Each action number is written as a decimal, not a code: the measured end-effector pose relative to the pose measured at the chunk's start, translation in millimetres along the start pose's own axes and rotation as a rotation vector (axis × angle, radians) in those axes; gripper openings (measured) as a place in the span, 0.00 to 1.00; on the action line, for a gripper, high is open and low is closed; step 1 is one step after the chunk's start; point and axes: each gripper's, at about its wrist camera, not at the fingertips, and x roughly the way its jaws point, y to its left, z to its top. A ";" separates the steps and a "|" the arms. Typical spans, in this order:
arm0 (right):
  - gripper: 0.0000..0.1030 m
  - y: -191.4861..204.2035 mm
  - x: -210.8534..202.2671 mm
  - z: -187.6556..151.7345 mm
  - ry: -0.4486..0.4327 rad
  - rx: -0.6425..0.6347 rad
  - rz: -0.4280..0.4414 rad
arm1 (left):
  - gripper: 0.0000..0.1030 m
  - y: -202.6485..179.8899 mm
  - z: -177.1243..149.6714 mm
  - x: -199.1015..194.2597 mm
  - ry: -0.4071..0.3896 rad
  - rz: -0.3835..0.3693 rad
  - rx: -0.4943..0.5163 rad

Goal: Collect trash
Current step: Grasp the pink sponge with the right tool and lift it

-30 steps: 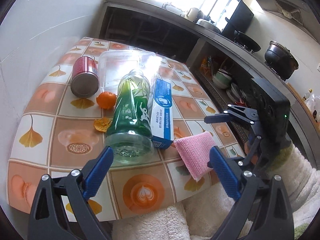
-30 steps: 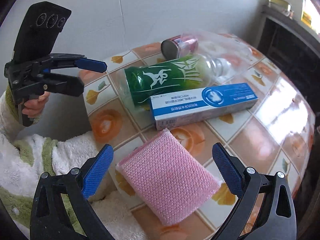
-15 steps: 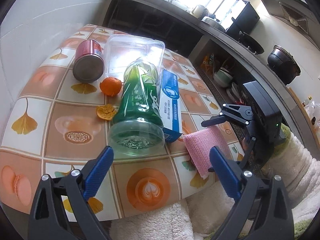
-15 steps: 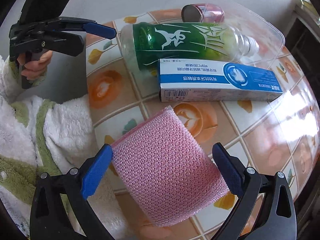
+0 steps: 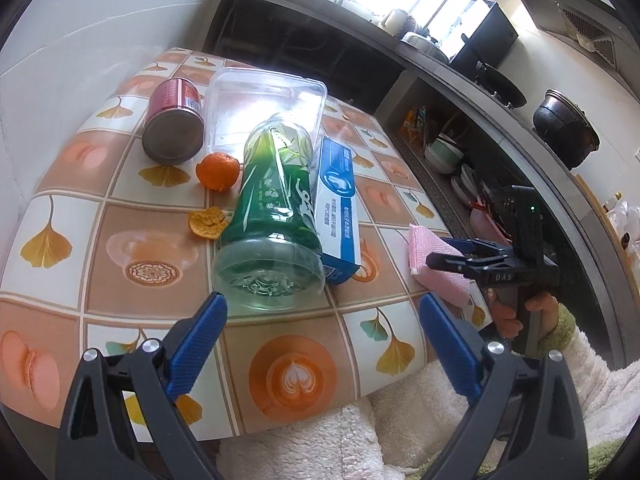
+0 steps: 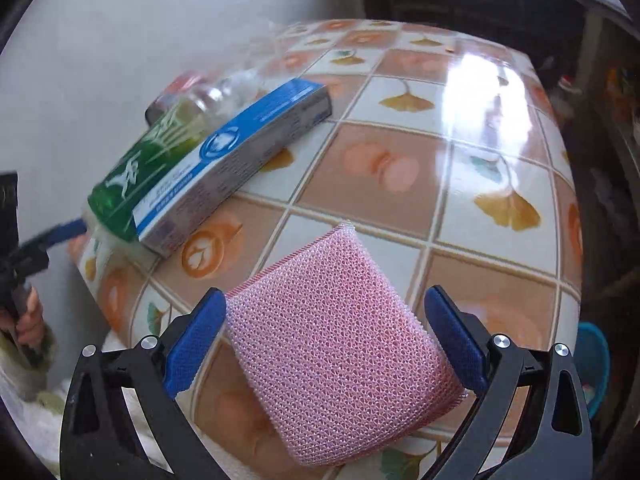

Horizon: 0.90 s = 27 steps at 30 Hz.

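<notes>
The pink sponge (image 6: 340, 344) lay on the tiled surface (image 6: 400, 168) between the wide-open right fingers (image 6: 200, 332), ungripped, while the left fingers (image 5: 198, 338) stood open before the green bottle (image 5: 276, 216).

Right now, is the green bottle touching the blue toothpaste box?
Touching. In the left wrist view the green bottle lies on its side flush against the blue toothpaste box, with no tablecloth showing between them.
</notes>
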 end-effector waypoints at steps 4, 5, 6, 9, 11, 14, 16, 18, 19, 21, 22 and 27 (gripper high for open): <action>0.92 -3.4 -21.3 2.7 -0.093 0.061 0.088 | 0.92 -7.5 -0.2 -1.4 -0.004 0.000 0.018; 0.92 -0.6 -25.2 3.4 -0.097 0.042 0.092 | 0.92 -8.7 -0.6 -2.0 -0.004 0.002 0.024; 0.92 5.0 -26.4 5.1 -0.098 0.010 0.083 | 0.92 -9.5 -1.0 -2.7 -0.006 0.005 0.027; 0.92 29.9 -23.0 1.7 -0.070 -0.155 0.023 | 0.92 -10.6 -3.1 -4.7 -0.009 0.013 0.027; 0.92 40.2 -11.9 -1.2 -0.024 -0.279 -0.042 | 0.92 -10.8 -4.1 -5.8 -0.010 0.014 0.023; 0.92 52.0 7.0 -11.0 0.055 -0.441 -0.133 | 0.92 -12.3 -4.8 -6.9 -0.011 0.018 0.027; 0.92 57.6 16.9 -16.9 0.085 -0.515 -0.183 | 0.92 -12.9 -4.8 -7.1 -0.010 0.019 0.030; 0.92 60.7 20.6 -20.7 0.094 -0.561 -0.211 | 0.92 -13.1 -4.2 -6.4 -0.007 0.021 0.031; 0.92 60.9 20.3 -20.8 0.090 -0.566 -0.209 | 0.92 -12.9 -4.0 -5.9 -0.005 0.022 0.031; 0.92 56.8 17.3 -18.5 0.082 -0.541 -0.196 | 0.92 -13.6 -3.3 -5.1 -0.004 0.020 0.033; 0.92 53.0 17.0 -17.1 0.083 -0.517 -0.179 | 0.92 -13.9 -3.0 -4.6 -0.004 0.016 0.036; 0.92 36.7 22.6 -13.8 0.119 -0.415 -0.119 | 0.92 -15.0 -2.9 0.8 0.012 0.005 0.043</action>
